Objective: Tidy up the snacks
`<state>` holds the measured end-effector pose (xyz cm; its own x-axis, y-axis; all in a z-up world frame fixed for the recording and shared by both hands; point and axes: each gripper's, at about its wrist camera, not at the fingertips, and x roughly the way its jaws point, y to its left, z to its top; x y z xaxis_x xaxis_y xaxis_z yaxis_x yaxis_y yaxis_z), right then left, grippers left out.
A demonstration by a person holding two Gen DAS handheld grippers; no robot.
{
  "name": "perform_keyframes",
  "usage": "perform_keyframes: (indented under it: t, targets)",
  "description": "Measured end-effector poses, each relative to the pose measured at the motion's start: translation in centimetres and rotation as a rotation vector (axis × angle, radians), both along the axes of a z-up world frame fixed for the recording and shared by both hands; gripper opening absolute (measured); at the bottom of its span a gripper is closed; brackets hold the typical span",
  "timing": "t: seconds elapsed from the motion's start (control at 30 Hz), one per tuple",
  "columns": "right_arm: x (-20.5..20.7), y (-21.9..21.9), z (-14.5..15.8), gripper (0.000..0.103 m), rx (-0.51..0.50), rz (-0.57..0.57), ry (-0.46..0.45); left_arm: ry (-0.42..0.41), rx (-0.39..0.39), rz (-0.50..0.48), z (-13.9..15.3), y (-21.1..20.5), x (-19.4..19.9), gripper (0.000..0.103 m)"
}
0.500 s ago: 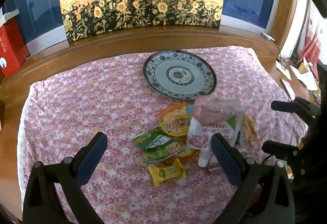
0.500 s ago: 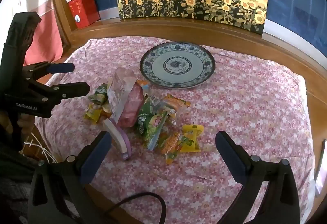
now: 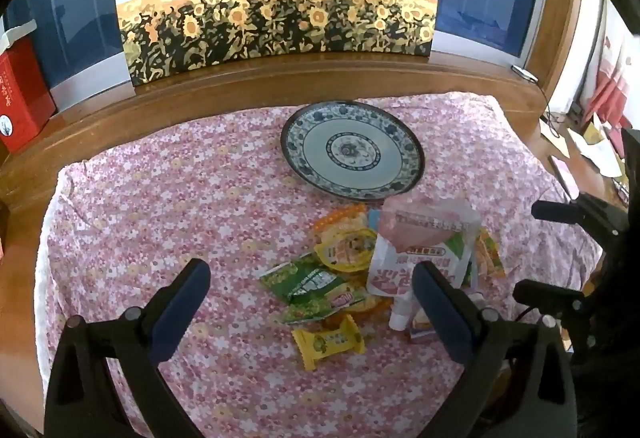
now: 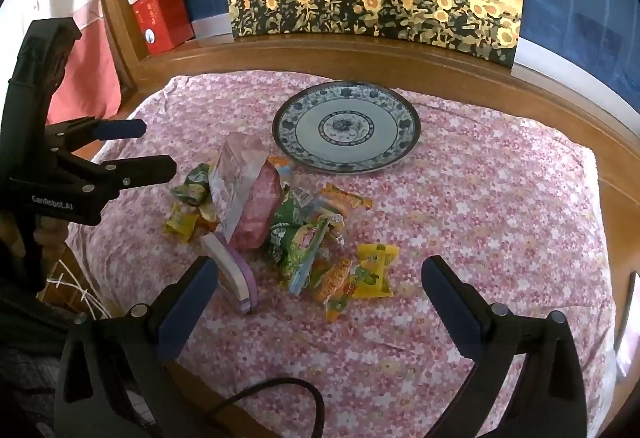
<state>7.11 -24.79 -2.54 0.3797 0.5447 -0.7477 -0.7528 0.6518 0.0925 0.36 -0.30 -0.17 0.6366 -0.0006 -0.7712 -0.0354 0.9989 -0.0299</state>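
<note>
The left gripper point(image 3: 310, 280) hangs with its jaws spread wide and nothing between them, above the near part of the pink flowered cloth point(image 3: 160, 206), its right finger point(image 3: 440, 302) in front of a white-and-pink pouch point(image 3: 416, 258). The snacks point(image 4: 280, 222) lie in a loose heap in the middle of the cloth, just near of the blue-and-white plate point(image 4: 346, 126), which holds none of them. The right gripper point(image 4: 320, 280) is likewise released and holds nothing, hovering over the near edge of the heap, with a yellow candy packet point(image 4: 374, 270) between its fingers.
</note>
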Motion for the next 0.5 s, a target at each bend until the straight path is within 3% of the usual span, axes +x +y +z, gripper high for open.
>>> perform_keyframes:
  t: [0.5]
  targets:
    - [0.6,0.11,0.16,0.103,0.0,-0.002,-0.003,-0.011,0.001,-0.003,0.39,0.39,0.12,0.103]
